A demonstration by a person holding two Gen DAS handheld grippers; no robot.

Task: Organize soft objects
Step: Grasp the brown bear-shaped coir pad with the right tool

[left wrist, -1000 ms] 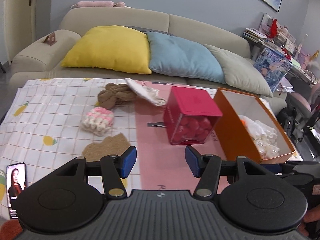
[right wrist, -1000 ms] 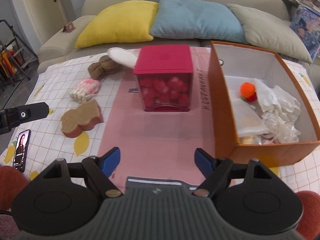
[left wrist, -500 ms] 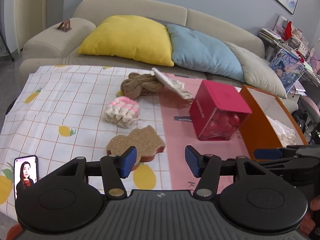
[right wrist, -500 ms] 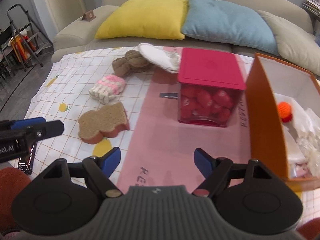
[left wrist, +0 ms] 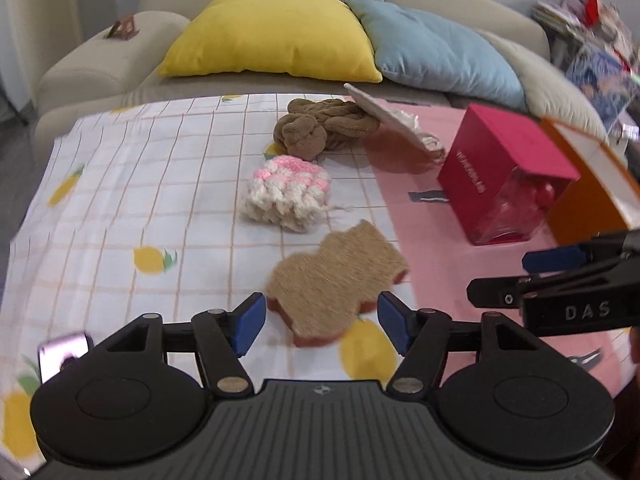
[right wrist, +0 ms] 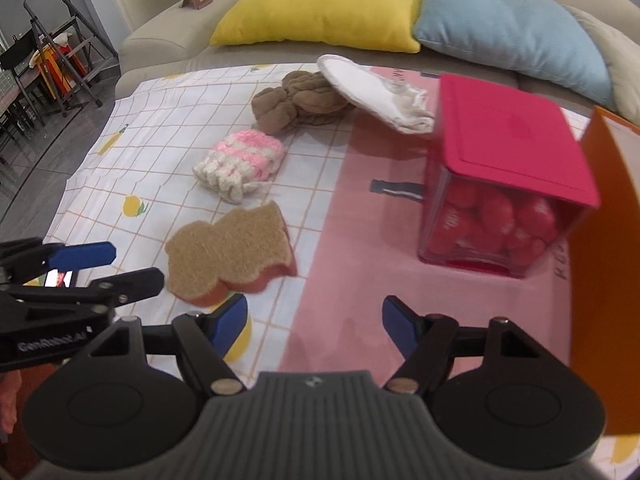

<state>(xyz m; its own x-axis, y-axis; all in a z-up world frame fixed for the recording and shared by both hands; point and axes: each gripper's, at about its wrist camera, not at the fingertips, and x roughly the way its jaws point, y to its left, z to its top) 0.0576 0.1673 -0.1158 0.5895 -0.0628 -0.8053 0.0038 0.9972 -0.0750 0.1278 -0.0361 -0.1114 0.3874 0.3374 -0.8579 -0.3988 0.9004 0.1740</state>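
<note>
Hovering w/ left gripper (left wrist: 320,316) over sponge (left wrist: 338,280) lying on checked cloth (left wrist: 120,200), jaws opening either side w/o touching it, w/ right gripper (right wrist: 314,322) alongside over pink mat (right wrist: 360,240), jaws closing on nothing.

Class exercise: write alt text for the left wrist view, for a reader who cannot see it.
The left hand-held gripper, jaws opening and empty, hangs over a brown scrubbing sponge on a lemon-print tablecloth. Beyond lie a pink-and-white crocheted piece and a brown knotted cloth; a red-lidded box stands on the right.
</note>
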